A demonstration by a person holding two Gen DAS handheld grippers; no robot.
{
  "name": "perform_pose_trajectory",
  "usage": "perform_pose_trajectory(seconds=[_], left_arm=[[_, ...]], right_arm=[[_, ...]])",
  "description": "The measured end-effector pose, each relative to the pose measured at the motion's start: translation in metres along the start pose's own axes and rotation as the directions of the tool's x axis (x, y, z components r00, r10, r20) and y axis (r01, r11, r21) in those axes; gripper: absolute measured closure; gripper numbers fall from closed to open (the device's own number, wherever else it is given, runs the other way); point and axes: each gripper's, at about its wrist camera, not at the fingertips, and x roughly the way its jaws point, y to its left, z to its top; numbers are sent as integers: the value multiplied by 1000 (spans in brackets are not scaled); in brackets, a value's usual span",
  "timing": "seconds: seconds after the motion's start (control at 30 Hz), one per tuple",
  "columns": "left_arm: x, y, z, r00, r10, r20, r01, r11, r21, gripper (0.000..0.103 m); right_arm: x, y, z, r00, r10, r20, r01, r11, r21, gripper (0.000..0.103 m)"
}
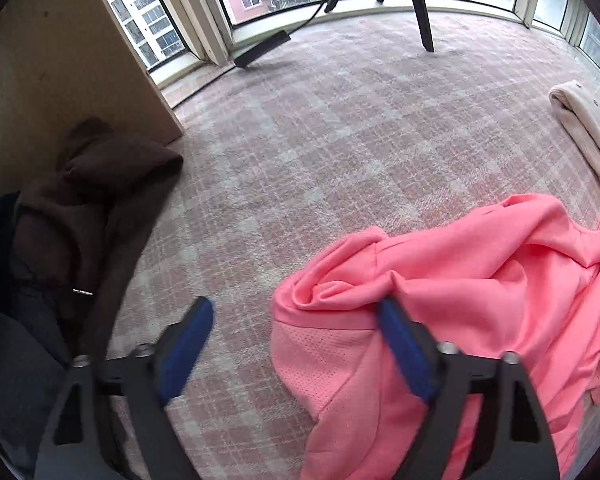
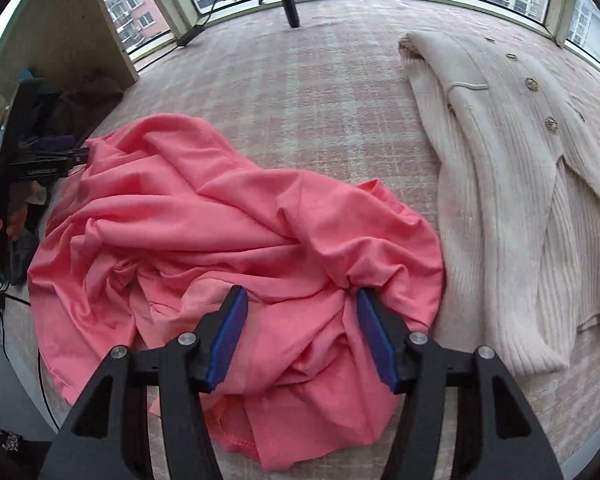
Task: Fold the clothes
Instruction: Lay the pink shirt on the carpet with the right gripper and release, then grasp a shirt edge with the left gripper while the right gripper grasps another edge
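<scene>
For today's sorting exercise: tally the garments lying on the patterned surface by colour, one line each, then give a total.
Pink: 1, the crumpled pink top
Cream: 1, the ribbed cream cardigan
Dark brown: 1, the dark brown garment at the left edge
Total: 3

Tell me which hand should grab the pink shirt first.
Right. The right gripper hangs open directly over the crumpled pink shirt, with folds lying between its fingers. The left gripper, also open, sits at the shirt's edge: mostly carpet lies between its fingers, and only one finger meets cloth.
</scene>
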Motion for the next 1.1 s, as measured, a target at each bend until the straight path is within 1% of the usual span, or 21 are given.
perform_pose_trajectory(seconds=[0.03,0.07,0.17,0.27,0.4,0.43,0.47,0.5,0.53,0.6,0.67,0.7,0.77,0.83,0.87,0.93,0.97,1.0,1.03,1.07,1.1], left_arm=[[-3,3,-4,999,-32,2,32,999,-16,94],[-10,9,-10,997,-71,15,71,997,-36,98],[-39,29,-32,988,-144,63,149,986,-74,99],[-78,59,-64,987,-133,89,140,987,-78,99],[-113,93,-118,988,-144,54,149,985,-87,98],[-116,94,-131,990,-140,26,141,988,-69,97],[-116,93,-143,992,-124,-6,124,991,-46,90],[-117,92,-152,996,-84,-31,83,996,-30,83],[-118,93,-156,999,-33,-42,32,999,-24,81],[-125,96,-150,1000,7,-2,-7,999,-43,68],[-131,95,-131,997,-44,61,49,994,-98,62],[-132,92,-120,992,-87,88,97,989,-113,53],[-122,71,-97,982,-142,127,151,987,-60,41],[-97,41,-80,983,-162,85,161,987,22,40],[-81,28,-75,985,-167,52,165,985,51,41],[-52,7,-70,983,-181,-23,182,980,85,50],[-46,4,-71,979,-199,-44,202,977,74,69],[-44,4,-73,974,-221,-56,224,973,55,89],[-42,3,-75,968,-244,-68,246,969,35,95],[-40,3,-78,961,-266,-79,268,963,15,99],[-48,4,-80,956,-289,-59,289,957,5,99]], right_arm=[[-3,4,-1,1000,19,9,-19,1000,-21,97],[-9,7,-1,1000,6,22,-5,999,-45,103],[-33,3,-5,998,26,55,-22,998,-62,102],[-65,-11,-10,995,66,78,-64,997,-31,102],[-90,-18,-20,997,7,79,-3,998,-58,102],[-93,-18,-22,997,4,77,1,998,-59,101],[-93,-16,-23,997,23,76,-19,998,-58,99],[-92,-14,-23,996,41,76,-36,998,-58,88],[-90,-11,-21,995,52,83,-47,997,-60,67],[-83,-2,-11,992,40,122,-30,996,-85,52],[-72,8,6,988,37,152,-18,992,-129,51],[-63,12,15,989,35,146,-14,989,-148,48],[-40,19,31,994,16,112,3,985,-170,48],[-16,22,39,999,5,52,5,982,-189,48],[-4,23,42,1000,-1,22,5,980,-197,48],[13,23,40,999,-15,-39,8,981,-192,48],[16,23,37,999,-10,-52,-1,982,-191,49],[11,23,34,999,5,-42,-13,981,-192,63],[7,24,32,999,19,-31,-25,981,-193,87],[2,24,30,999,33,-21,-37,980,-194,95],[-4,25,28,999,49,-5,-49,980,-193,98]])
